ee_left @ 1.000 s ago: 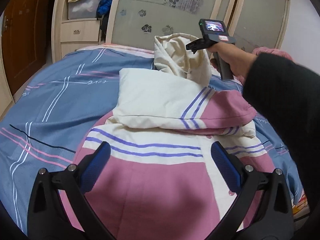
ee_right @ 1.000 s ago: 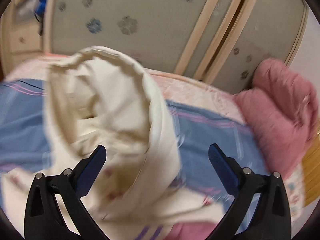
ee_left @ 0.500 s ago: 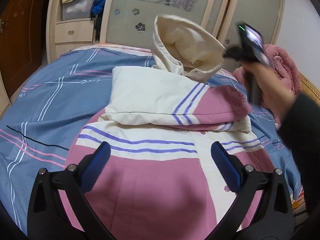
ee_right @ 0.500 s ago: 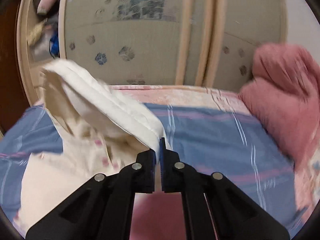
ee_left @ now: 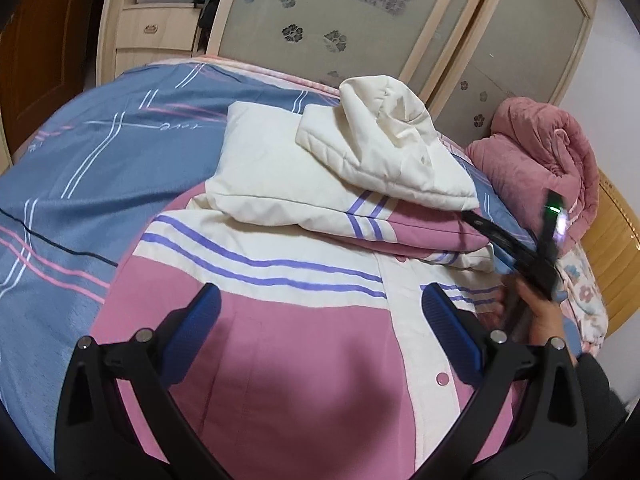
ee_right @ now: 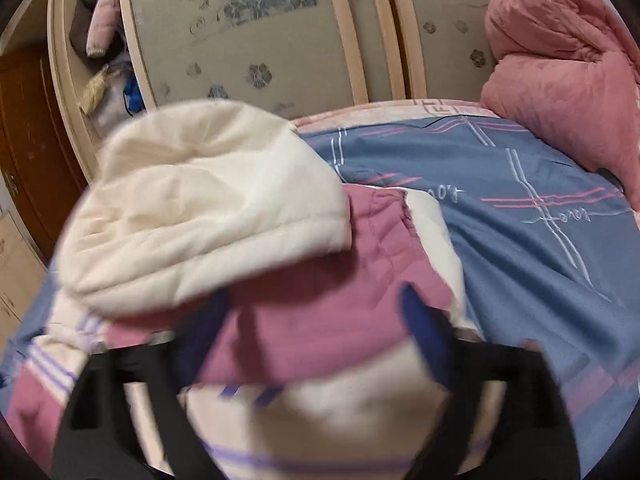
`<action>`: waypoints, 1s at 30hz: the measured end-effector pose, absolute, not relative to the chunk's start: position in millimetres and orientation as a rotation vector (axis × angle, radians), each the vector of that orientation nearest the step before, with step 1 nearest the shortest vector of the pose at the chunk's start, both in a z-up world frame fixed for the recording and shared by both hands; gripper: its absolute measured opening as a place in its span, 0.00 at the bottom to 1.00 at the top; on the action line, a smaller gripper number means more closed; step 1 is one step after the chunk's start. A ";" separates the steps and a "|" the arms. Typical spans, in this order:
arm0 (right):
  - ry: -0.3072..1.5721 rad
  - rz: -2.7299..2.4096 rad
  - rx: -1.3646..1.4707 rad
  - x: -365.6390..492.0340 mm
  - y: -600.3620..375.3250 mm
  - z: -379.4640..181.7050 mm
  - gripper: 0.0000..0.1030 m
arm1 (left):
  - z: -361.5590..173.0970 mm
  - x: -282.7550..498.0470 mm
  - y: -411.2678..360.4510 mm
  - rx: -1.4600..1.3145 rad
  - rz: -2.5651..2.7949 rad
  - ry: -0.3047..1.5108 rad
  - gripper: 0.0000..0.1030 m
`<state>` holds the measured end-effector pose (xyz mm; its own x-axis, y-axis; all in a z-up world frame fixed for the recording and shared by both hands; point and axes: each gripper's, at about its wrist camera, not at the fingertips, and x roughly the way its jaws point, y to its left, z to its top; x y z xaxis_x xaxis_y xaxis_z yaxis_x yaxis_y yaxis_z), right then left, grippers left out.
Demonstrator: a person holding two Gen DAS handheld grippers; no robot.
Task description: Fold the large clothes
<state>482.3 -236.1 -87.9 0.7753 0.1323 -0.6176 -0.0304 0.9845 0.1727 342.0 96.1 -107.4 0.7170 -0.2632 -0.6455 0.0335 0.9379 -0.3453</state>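
Two grippers in my hands, both over the bed. My left gripper (ee_left: 320, 312) hangs above the pink front of the jacket (ee_left: 288, 360), jaws spread wide, nothing btwn the blue pads, not touching cloth as far as I can tell. My right gripper (ee_right: 316, 320) is blurred in its own view, jaws opening, blue fingers well apart, no fabric pinched btwn them; pink sleeve cloth lies under/behind the tips.

Jacket is pink and cream w/ purple stripes, lying flat on the blue bedspread (ee_left: 80, 184), snap placket running down the front on the right side. Sleeves are folded across the chest, cream part on top. Hood (ee_left: 384, 140) is cream, flopped over onto the folded sleeves, its quilted rim facing the right gripper. From the left cam I see my right hand (ee_left: 544, 312) on the handle at the jacket's right edge, just beside the sleeve fold.

Pink quilt (ee_right: 560, 64) is bunched at the far right corner of the bed, apart from the jacket. Wardrobe doors (ee_left: 360, 20) w/ flower prints stand behind the bed.
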 end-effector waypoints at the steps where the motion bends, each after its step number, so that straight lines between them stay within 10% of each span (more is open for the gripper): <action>1: 0.662 0.092 0.192 464.6 -238.4 -80.3 0.99 | -107.9 343.0 97.1 -0.326 -0.163 0.756 0.98; 9: 0.457 0.329 0.590 316.6 -266.6 -68.4 0.99 | -119.6 345.1 107.1 -0.515 -0.236 0.750 0.98; 21: 0.473 0.515 0.917 332.3 -276.1 -78.6 0.99 | -184.2 374.4 90.1 -1.216 -0.514 0.739 0.98; 30: 0.468 0.506 0.991 327.4 -320.9 -82.0 0.99 | -167.1 460.5 47.0 -1.242 -0.420 0.711 0.94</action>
<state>327.4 -320.9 -82.0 0.7897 0.5972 -0.1404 -0.1868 0.4521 0.8722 460.5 47.0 -167.1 0.7177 -0.6462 -0.2597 -0.0856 0.2883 -0.9537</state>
